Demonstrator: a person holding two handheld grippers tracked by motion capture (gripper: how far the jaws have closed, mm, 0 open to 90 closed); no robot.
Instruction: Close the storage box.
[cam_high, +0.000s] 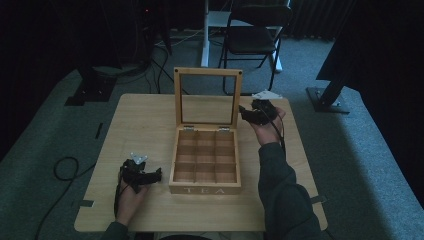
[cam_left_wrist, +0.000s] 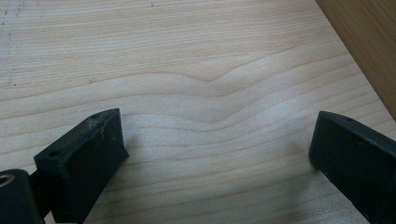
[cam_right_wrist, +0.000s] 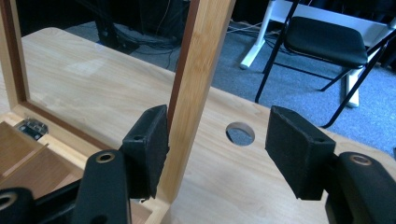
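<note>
Tea box (cam_high: 205, 167) is sitting at the centre of the high view, its glass lid (cam_high: 207, 97) standing upright. I am bringing my right gripper (cam_right_wrist: 215, 140), jaws wide, around the lid's right frame edge, one pad touching it, gripping nothing. My left gripper (cam_left_wrist: 217, 149) is resting wide open and empty on the table (cam_left_wrist: 187, 56), lower left.
</note>
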